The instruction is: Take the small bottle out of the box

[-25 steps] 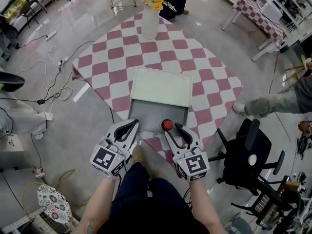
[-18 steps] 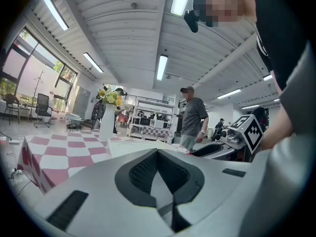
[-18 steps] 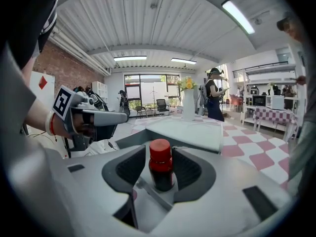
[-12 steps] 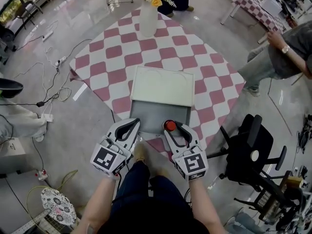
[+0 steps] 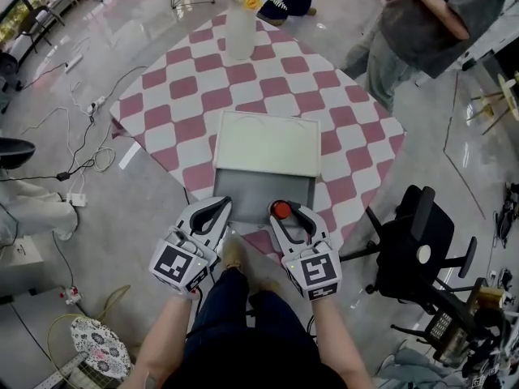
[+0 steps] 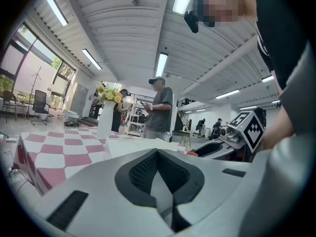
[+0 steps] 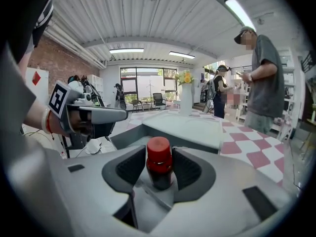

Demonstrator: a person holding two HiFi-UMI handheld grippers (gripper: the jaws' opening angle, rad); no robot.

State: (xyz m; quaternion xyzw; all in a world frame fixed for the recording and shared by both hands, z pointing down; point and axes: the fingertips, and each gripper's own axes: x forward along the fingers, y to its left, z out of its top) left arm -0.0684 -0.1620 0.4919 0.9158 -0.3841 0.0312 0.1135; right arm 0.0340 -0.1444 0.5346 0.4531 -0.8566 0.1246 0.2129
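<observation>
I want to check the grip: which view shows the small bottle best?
The right gripper view: the small bottle stands upright, red-capped, between the pads of the right gripper, its full height visible. The head view shows only its red cap from above; the left gripper view shows just a red sliver.

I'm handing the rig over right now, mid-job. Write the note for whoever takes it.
Left gripper: shut, empty, held at the near edge of the box.
Right gripper: shut on the bottle, gripped below its red cap, upright.
Box: open on the table, lid folded back; its tray looks empty.
Done: bottle gripped and lifted at the box's near edge.
Left: bring the bottle fully clear and set it down.
</observation>
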